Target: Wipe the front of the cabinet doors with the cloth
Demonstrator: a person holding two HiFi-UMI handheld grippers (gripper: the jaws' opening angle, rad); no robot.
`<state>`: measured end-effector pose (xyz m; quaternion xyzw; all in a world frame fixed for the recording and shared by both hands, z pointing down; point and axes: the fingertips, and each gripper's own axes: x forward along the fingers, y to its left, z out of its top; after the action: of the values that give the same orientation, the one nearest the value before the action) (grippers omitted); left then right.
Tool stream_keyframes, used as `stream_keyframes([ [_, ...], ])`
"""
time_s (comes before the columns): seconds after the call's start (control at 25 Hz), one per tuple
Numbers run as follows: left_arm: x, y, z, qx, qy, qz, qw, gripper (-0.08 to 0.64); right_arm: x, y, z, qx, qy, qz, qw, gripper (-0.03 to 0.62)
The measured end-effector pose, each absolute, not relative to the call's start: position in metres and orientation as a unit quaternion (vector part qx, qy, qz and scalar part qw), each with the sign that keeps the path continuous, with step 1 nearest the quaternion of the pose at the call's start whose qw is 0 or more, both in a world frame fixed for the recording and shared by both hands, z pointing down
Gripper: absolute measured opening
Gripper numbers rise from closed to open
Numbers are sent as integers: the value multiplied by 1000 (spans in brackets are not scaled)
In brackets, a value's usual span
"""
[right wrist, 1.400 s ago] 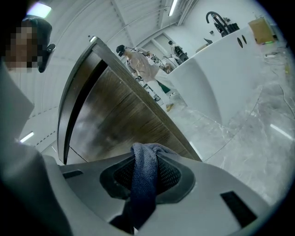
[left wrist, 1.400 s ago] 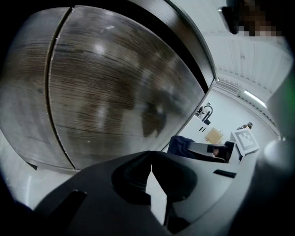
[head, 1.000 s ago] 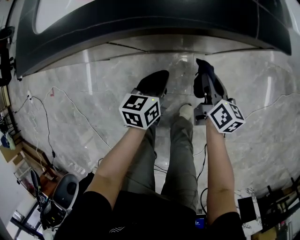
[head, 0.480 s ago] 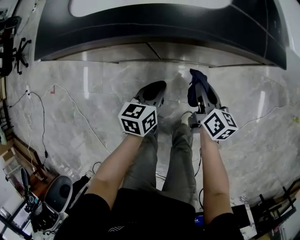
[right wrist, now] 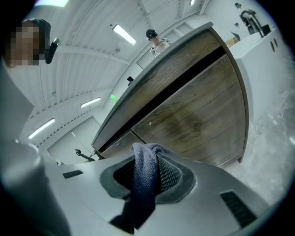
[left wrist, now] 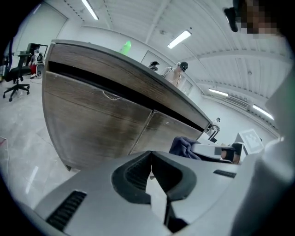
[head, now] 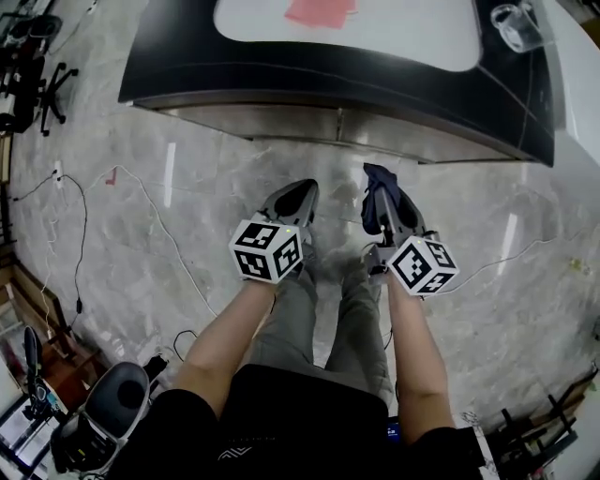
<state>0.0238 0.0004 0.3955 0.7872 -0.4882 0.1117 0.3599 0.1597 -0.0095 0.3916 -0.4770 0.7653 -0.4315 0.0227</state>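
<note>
Stands on a grey marble floor (head: 169, 216), facing a dark-topped desk (head: 281, 66), with a gripper in each hand. Pinches a dark blue cloth (right wrist: 144, 184) in the right gripper (right wrist: 147, 154): fingers clamped on it, a bunched fold poking up past the tips, the rest hanging down behind them. Holds the left gripper (left wrist: 150, 156) just beside the right one, fingers pressed together with nothing between. Points both at the wood-grain cabinet doors (left wrist: 101, 120) below the desk edge, well apart from them, with the cloth touching neither door. From the left gripper view, takes in two door fronts meeting at a vertical seam, a dark recessed strip running above them. From the head view, takes in a pink sheet (head: 321, 11) on the pale middle of the desk, a clear glass jug (head: 514, 26) near its right corner, and thin cables (head: 141, 202) trailing across the floor to the left.
</note>
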Motion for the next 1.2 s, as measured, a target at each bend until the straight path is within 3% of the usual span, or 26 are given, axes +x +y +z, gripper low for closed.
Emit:
stream_keyframes([
  [0.48,-5,22,331,787,-496,94,355,9,126,14,322,-447,792,-416,2,84],
  [1.2,13,32,231,826,-466,69,309,9,113,51,230,-414,840,-350,-19,84],
])
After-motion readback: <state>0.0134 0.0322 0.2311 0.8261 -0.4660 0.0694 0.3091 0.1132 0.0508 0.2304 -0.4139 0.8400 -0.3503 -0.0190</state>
